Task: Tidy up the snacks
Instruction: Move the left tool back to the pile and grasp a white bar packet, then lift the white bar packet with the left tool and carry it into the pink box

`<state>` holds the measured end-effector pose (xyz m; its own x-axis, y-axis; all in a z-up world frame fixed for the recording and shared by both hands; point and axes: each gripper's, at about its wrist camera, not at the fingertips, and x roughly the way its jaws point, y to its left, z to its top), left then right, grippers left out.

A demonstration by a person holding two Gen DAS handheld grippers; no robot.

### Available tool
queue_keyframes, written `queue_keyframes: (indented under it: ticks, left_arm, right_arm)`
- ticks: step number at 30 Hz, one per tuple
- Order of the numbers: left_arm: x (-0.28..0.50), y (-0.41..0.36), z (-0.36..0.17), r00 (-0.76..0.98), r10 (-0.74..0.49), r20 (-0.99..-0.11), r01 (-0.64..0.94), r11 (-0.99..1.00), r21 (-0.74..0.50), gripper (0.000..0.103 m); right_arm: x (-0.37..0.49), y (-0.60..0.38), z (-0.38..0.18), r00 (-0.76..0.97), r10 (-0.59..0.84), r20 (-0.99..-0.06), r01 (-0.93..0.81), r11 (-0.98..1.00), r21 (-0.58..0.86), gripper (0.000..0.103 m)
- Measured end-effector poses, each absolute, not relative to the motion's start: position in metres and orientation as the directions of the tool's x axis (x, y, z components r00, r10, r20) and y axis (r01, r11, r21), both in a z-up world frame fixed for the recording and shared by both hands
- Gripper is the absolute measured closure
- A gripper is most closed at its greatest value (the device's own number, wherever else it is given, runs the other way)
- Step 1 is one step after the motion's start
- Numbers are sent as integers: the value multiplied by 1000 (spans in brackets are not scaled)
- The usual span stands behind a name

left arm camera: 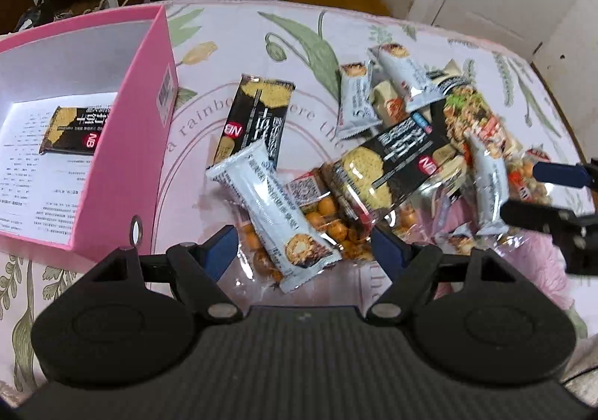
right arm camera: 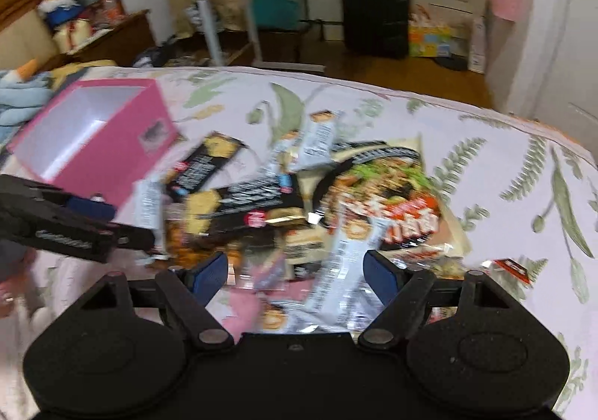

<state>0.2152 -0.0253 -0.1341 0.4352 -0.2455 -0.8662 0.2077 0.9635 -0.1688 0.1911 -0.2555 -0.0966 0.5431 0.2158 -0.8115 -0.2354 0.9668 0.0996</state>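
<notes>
A pile of snack packets lies on a floral cloth. My left gripper (left arm camera: 304,251) is open, its jaws either side of a white bar packet (left arm camera: 274,212) lying on a clear bag of orange coated nuts (left arm camera: 329,223). A black NB cracker packet (left arm camera: 256,119) lies beyond it, another (left arm camera: 392,167) tilts on the pile. A pink box (left arm camera: 123,143) at left holds one black cracker packet (left arm camera: 74,130). My right gripper (right arm camera: 295,272) is open above a white bar packet (right arm camera: 342,270), empty; it shows at the right edge of the left wrist view (left arm camera: 523,192).
A large noodle-picture bag (right arm camera: 385,192) and several white bar packets (left arm camera: 355,98) lie at the back of the pile. The pink box also shows in the right wrist view (right arm camera: 112,143). Beyond the cloth's far edge stand a black suitcase (right arm camera: 375,10) and shelves.
</notes>
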Motion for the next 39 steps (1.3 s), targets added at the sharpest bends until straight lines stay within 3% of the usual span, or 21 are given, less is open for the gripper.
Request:
queue_keyframes:
  ticks: [4,9,11,12,14,15,16,19,39]
  left_arm:
    - [210,-26,-139,493,-180,-851,203,975,-89,26]
    - [212,-22,-159,511,-97,-854,85,994,-62,28]
    - [211,-18,-166,509,-111,-854,38,994,-107,29]
    - [211,-19,-168,506,-119,-854,32,992,-120,32]
    - [210,-20,-168,512,-128,-849,33,991,-130,40]
    - [210,-22,-167,514,-127,-848,39,991,-125,46]
    - [209,-24,-166,517,-122,-847,54,992,-110,55]
    - [209,-25,-163,527,-95,-844,68,995,-70,64]
    - [175,-5,-168,454,-90,-887,-11,994,-107,73]
  right_arm:
    - [204,-265,-113,504,205,-839,-168,976,138,26]
    - [217,-281,-129,452,238,-860,-34,968,250,31]
    - [220,-288,-137,437,258,-862,24,954,298,43]
    - [220,-290,-138,444,259,-858,38,951,307,46]
    - [219,-290,-137,455,240,-857,40,957,289,68]
    - [218,-290,-136,460,231,-857,37,960,279,70]
    - [217,-288,-135,463,232,-855,28,961,275,71]
    - [215,-283,-131,463,242,-853,-12,964,267,72]
    - [188,-252,-120,377,452,-808,-116,889,443,72]
